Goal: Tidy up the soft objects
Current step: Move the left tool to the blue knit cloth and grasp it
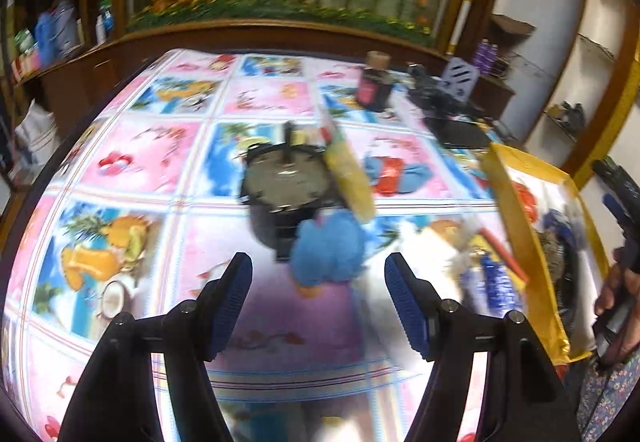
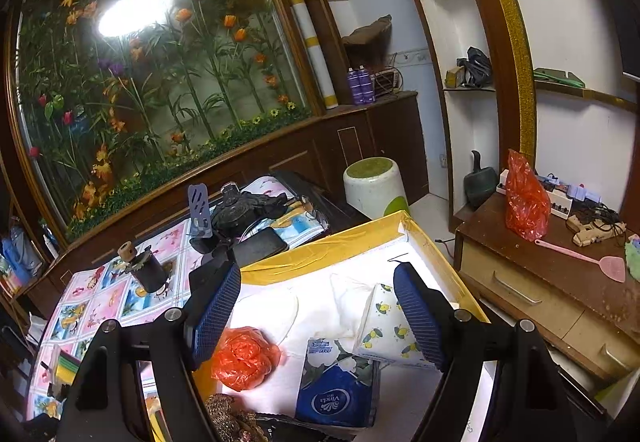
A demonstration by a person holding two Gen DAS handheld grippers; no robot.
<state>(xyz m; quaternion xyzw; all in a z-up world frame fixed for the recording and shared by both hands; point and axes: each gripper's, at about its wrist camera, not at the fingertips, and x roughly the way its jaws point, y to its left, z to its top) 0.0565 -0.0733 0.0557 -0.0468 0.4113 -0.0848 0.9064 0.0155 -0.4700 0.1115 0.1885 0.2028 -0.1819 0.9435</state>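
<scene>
Left tongs open and empty above blue fluffy thing; right tongs open, empty over box.

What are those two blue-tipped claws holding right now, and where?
Nothing. The left gripper stands open above the tablecloth; the right gripper stands open over the yellow-rimmed box.
</scene>
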